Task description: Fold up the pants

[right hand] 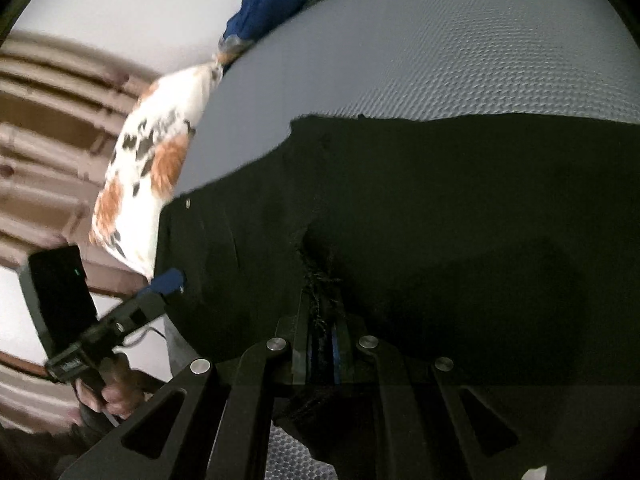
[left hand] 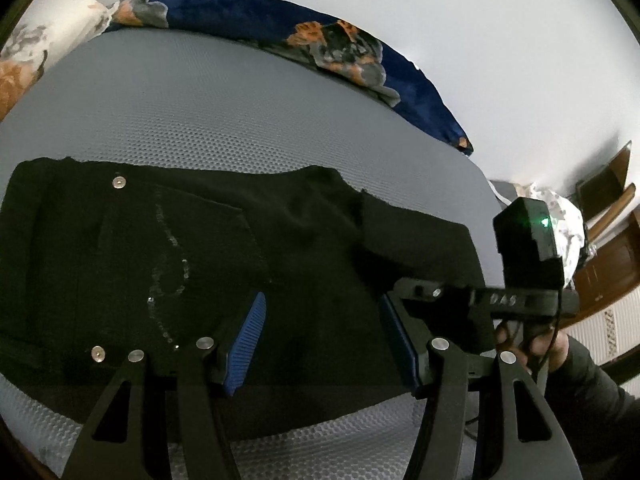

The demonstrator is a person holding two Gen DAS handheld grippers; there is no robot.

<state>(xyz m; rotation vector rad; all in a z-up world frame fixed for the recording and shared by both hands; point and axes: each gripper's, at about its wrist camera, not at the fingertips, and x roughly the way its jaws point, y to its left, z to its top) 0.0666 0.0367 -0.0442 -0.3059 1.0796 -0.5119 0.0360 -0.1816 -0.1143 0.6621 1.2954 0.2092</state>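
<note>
The black denim pants (left hand: 208, 264) with metal rivets and a rhinestone-trimmed back pocket lie flat across the grey honeycomb-textured mattress (left hand: 224, 116), partly folded, one dark layer lapped over another at the right side in the left wrist view. The right gripper (right hand: 322, 344) is clenched on a frayed edge of the pants fabric, its blue pads nearly together with dark cloth bunched between them. The left gripper (left hand: 324, 340) hangs just over the pants with its blue ribbed pads standing apart and nothing between them. A hand (left hand: 532, 344) in a dark sleeve carries the right tool. A rolled navy blanket (left hand: 320, 40) with orange and grey flowers lies along the far edge of the mattress against the white wall (left hand: 500, 60). A white pillow (right hand: 156, 164) with orange and black print sits at the mattress end, just beside the waistband. Brown wooden furniture (right hand: 52, 120) stands beyond the pillow, blurred. No containers are visible
</note>
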